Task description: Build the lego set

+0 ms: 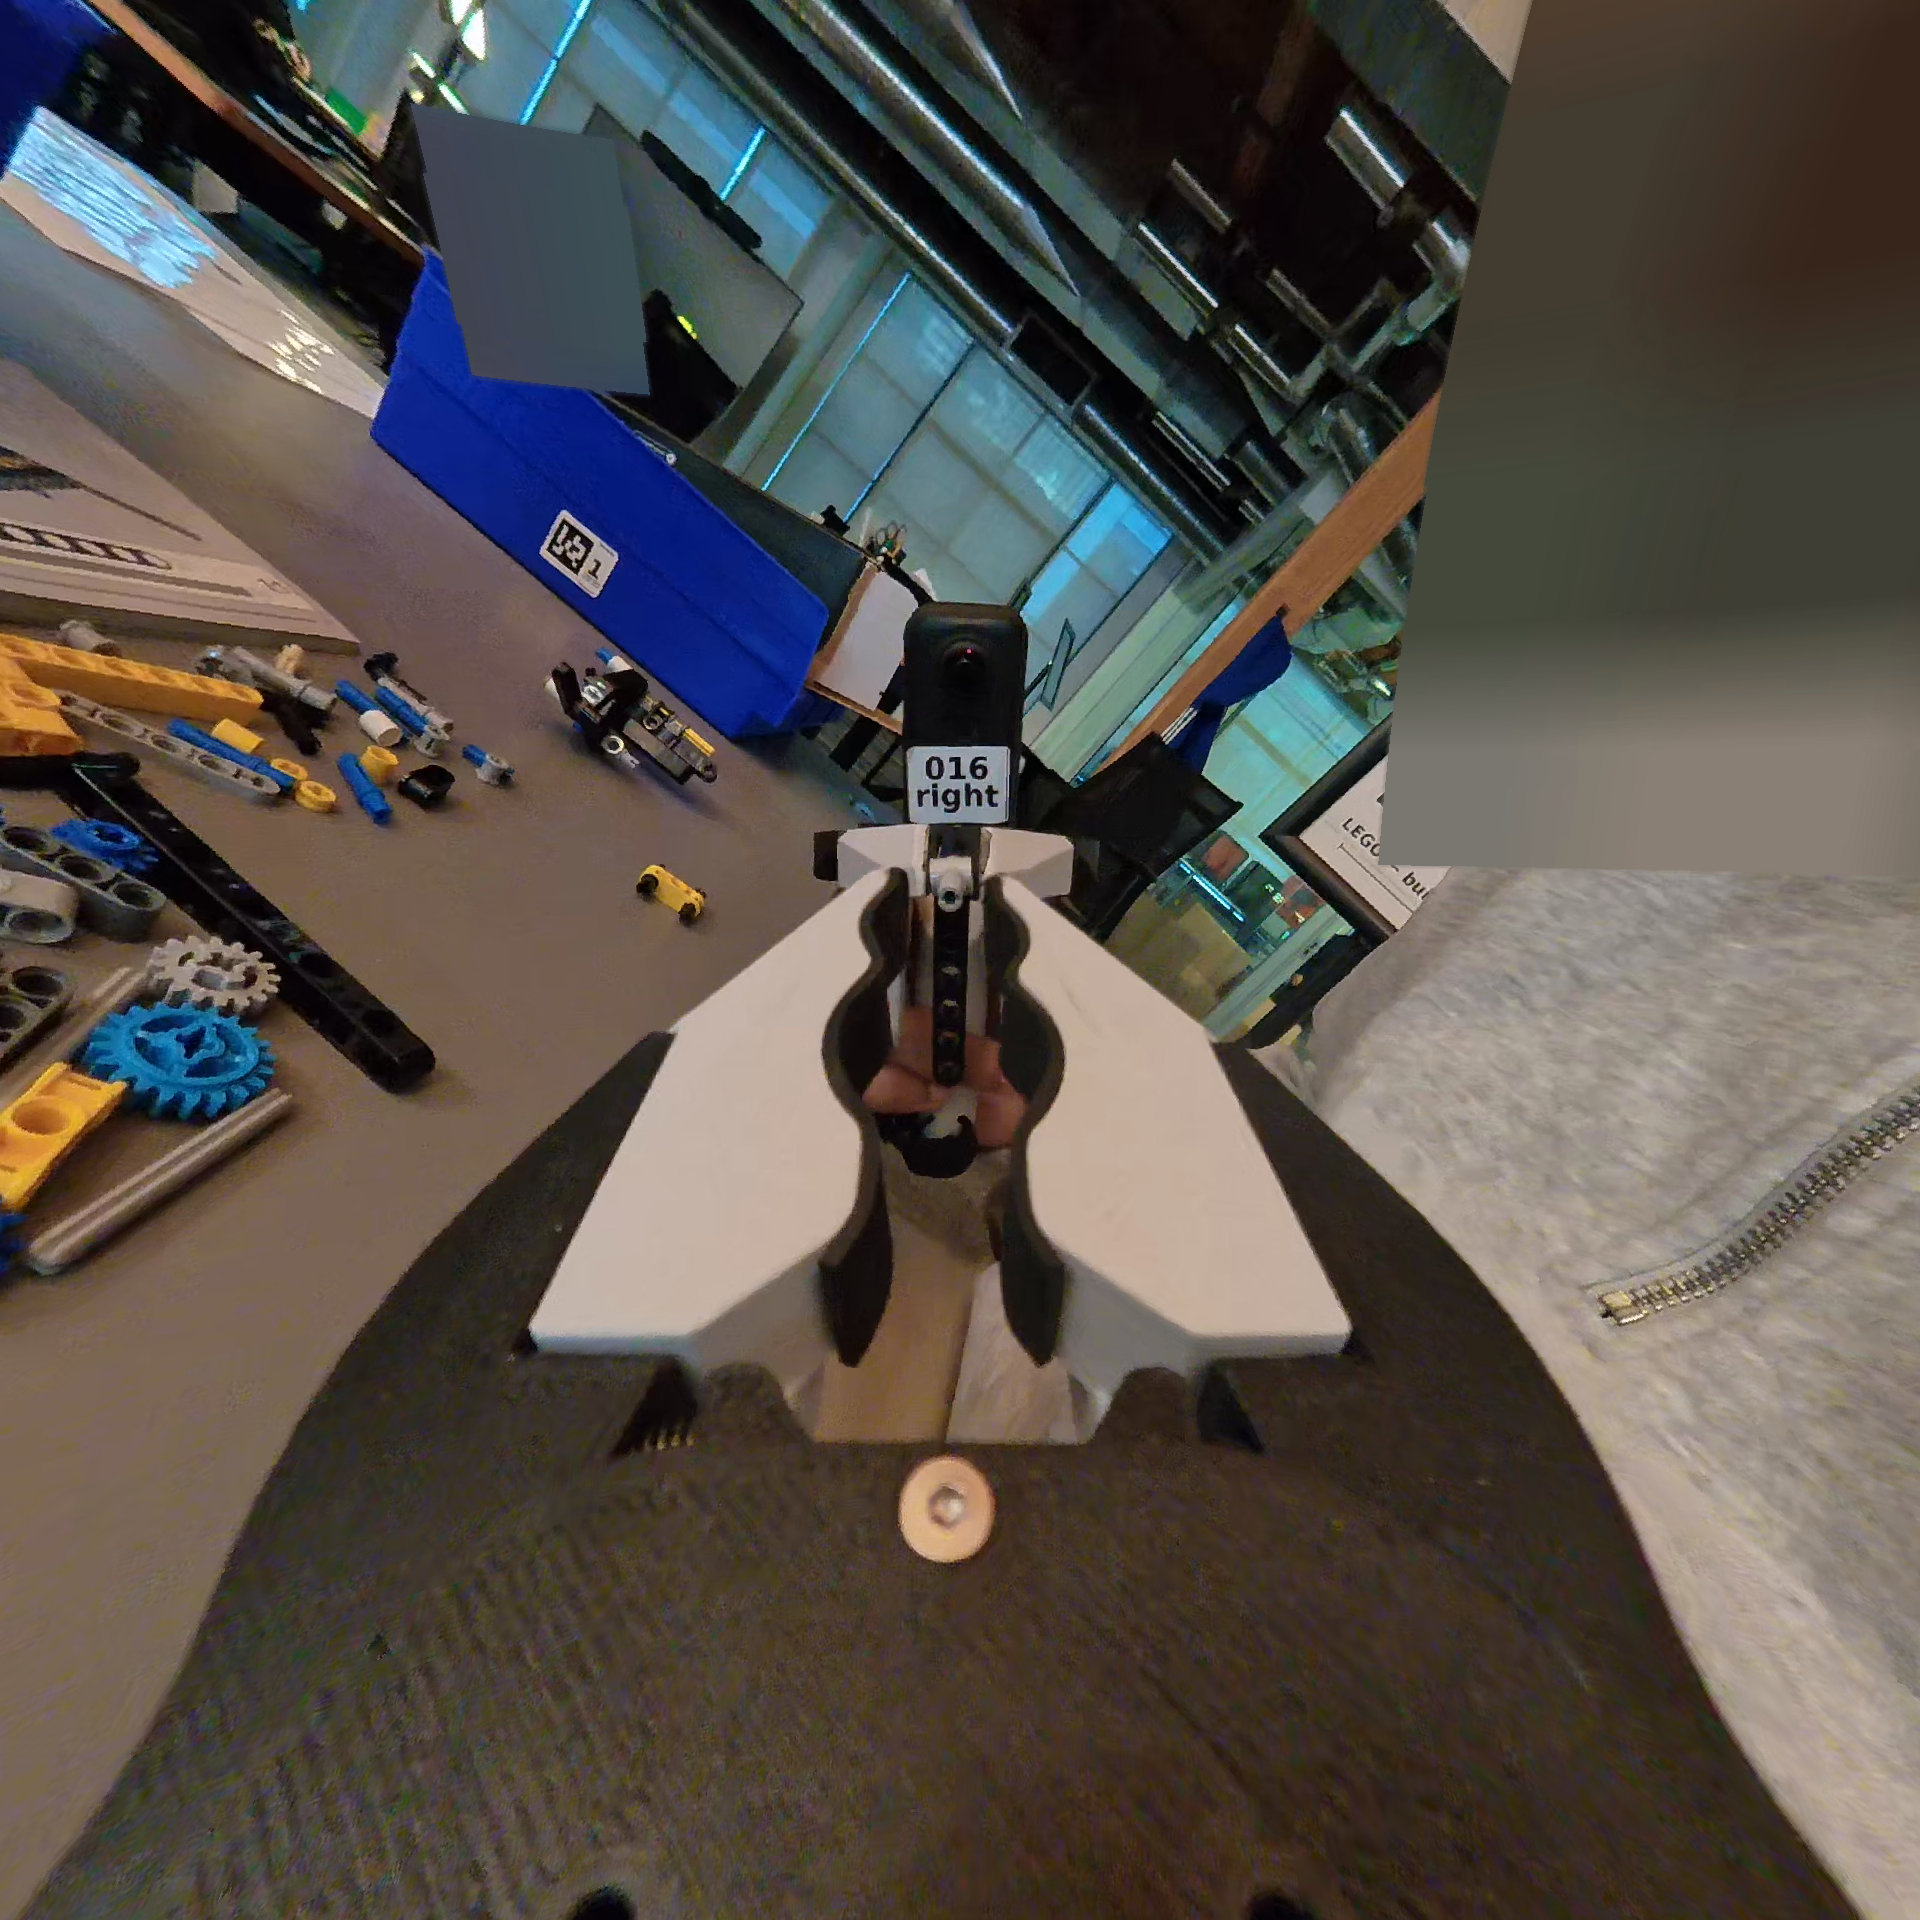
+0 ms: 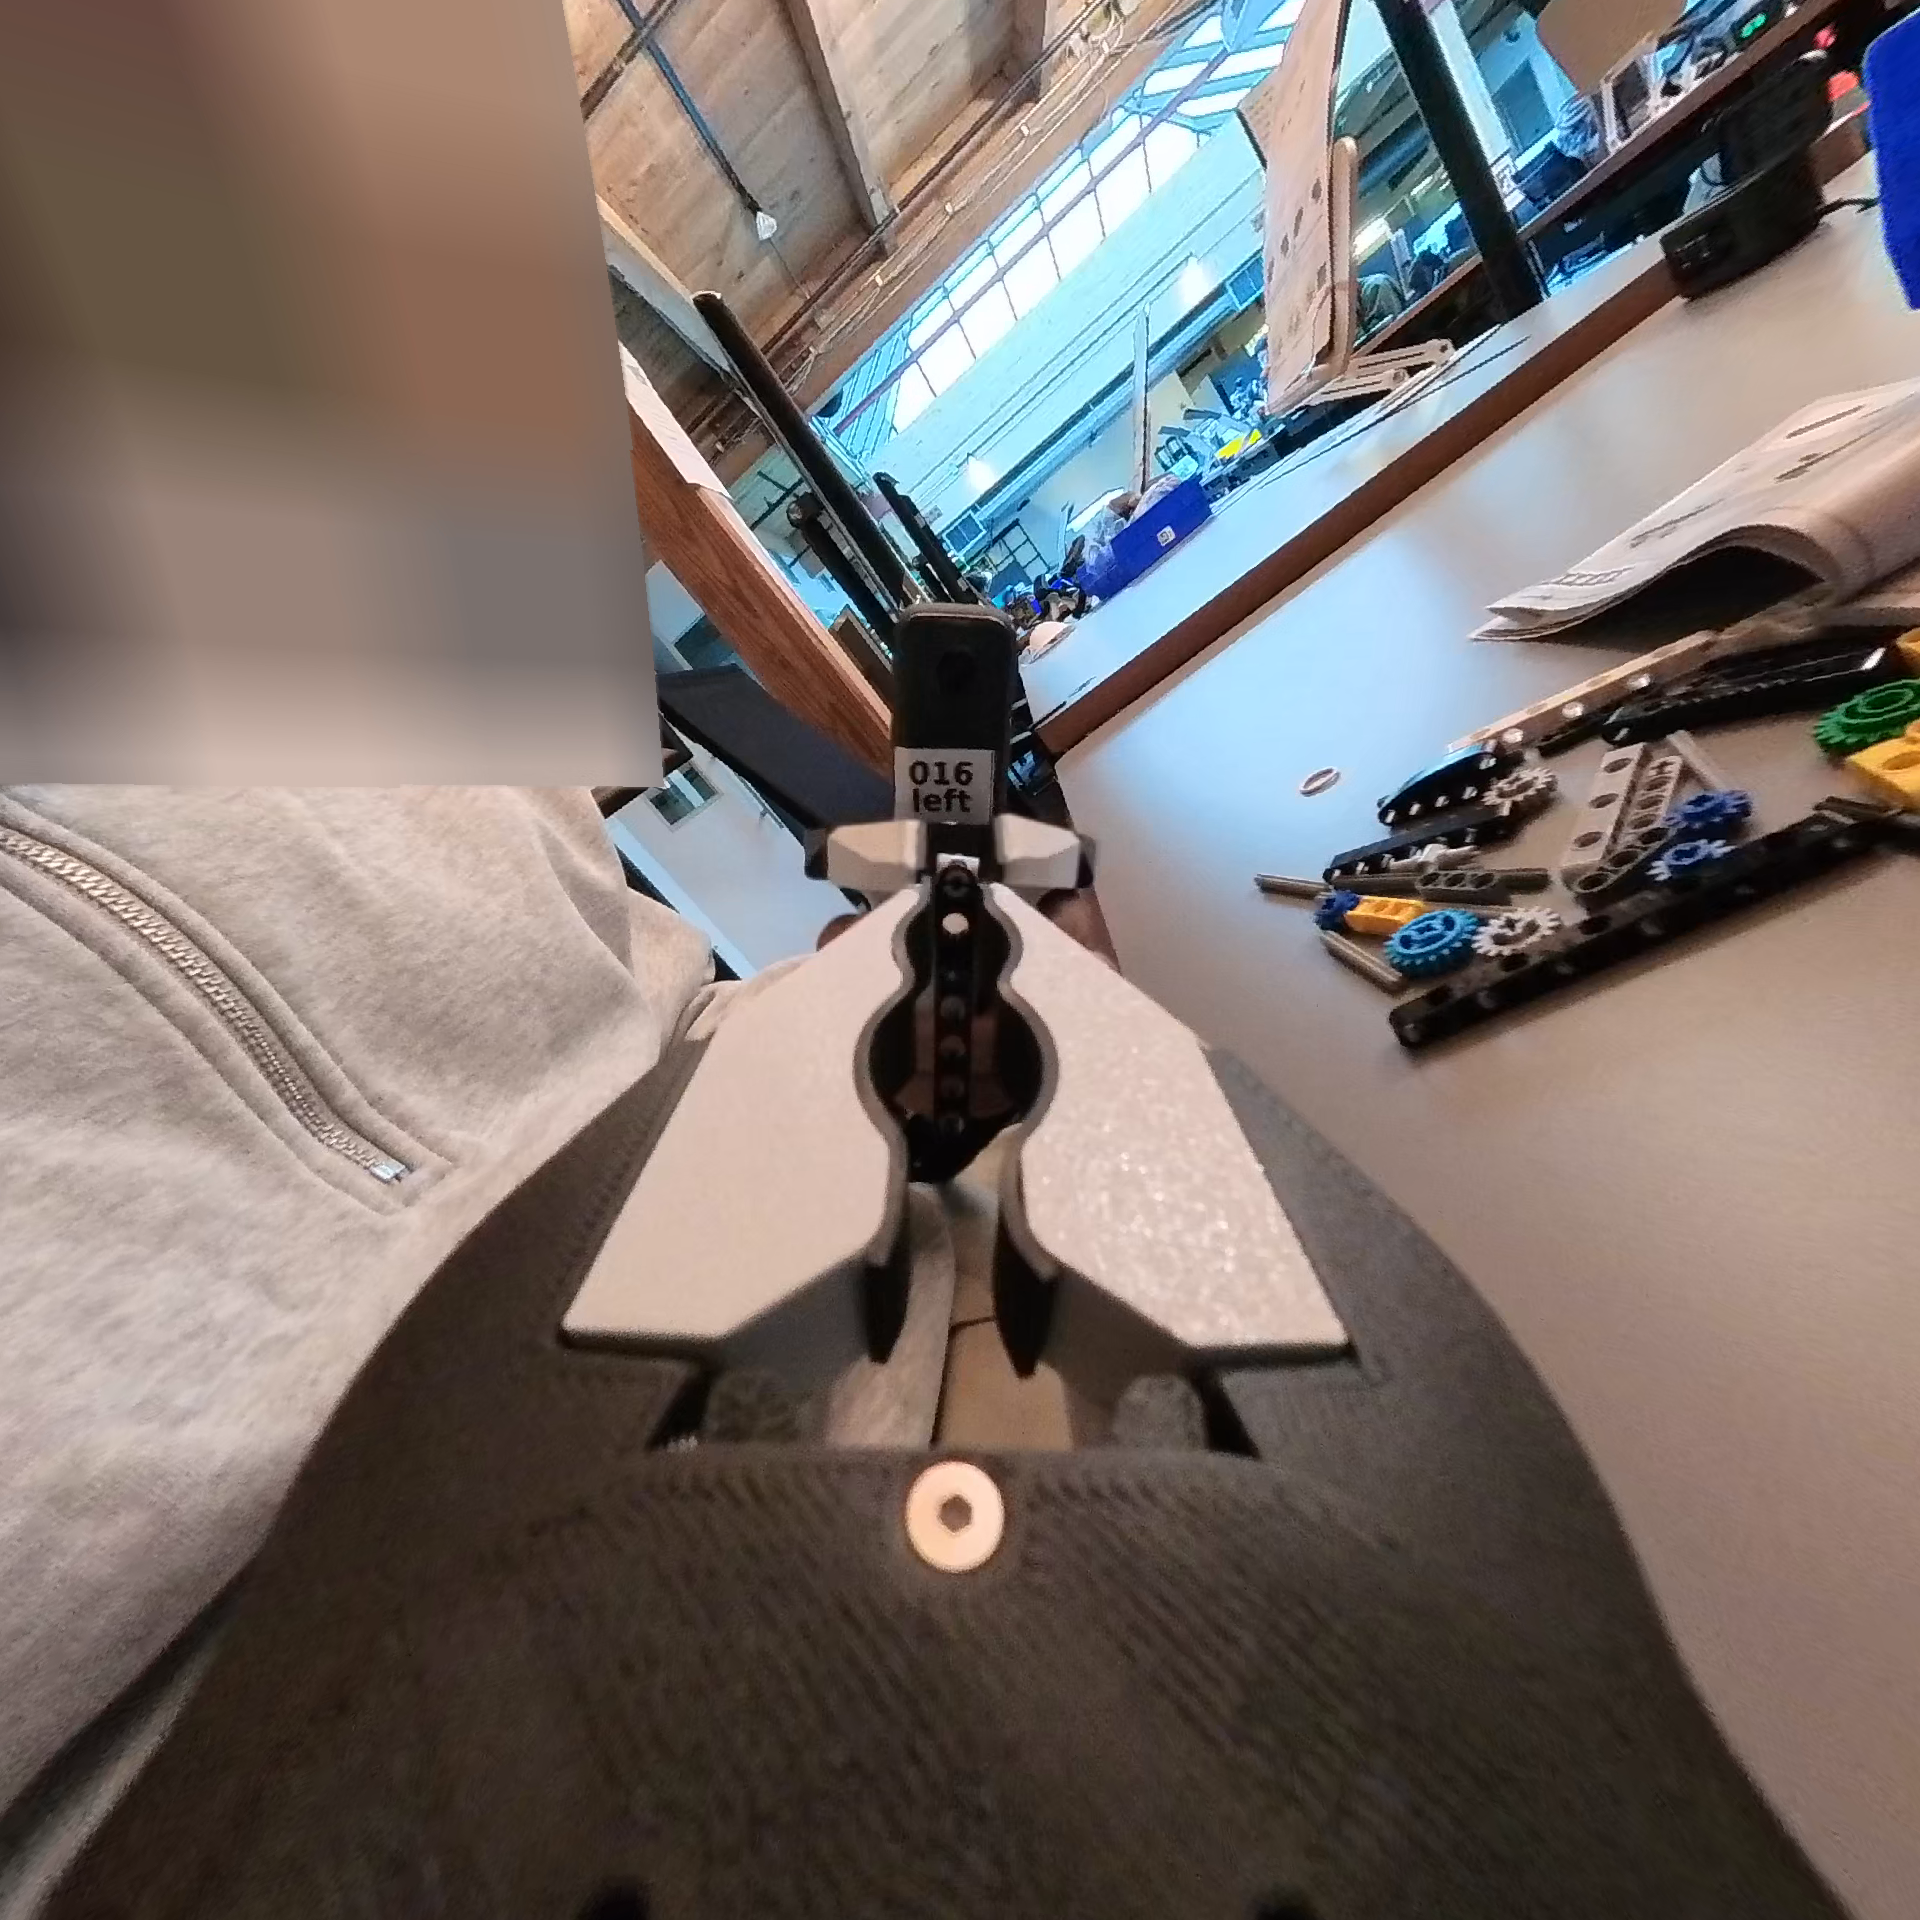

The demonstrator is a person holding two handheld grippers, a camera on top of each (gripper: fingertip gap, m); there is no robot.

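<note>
On the left of the left wrist view, loose lego pieces lie spread on the grey worktop (image 1: 499, 997): a yellow beam (image 1: 125, 675), a long black beam (image 1: 260, 914), a grey gear (image 1: 213, 975) just beside a blue gear (image 1: 179, 1058), and blue pins (image 1: 364, 790). Farther right a small yellow piece (image 1: 671, 891) lies alone, with a small black assembly (image 1: 634, 717) beyond it, close to a blue bin (image 1: 623, 540). An instruction booklet (image 1: 114, 561) lies at the far left.

In the middle, the left hand-held gripper (image 1: 948, 904) is clenched on a short black holed beam (image 1: 948, 987), which stands raised above the worktop between the two tools. The right hand-held gripper (image 1: 951, 862) faces it from the far side and meets the same beam end. A grey zipped sweatshirt (image 1: 1662, 1195) fills the right.

In the right wrist view the sweatshirt (image 2: 260, 1039) is at the left. At centre the right hand-held gripper (image 2: 954, 894) is clamped on the black holed beam (image 2: 951, 977), with the left hand-held gripper (image 2: 956, 847) opposite. To the right, beams and gears (image 2: 1432, 938) lie on the worktop (image 2: 1558, 1195), the booklet (image 2: 1766, 520) behind them.
</note>
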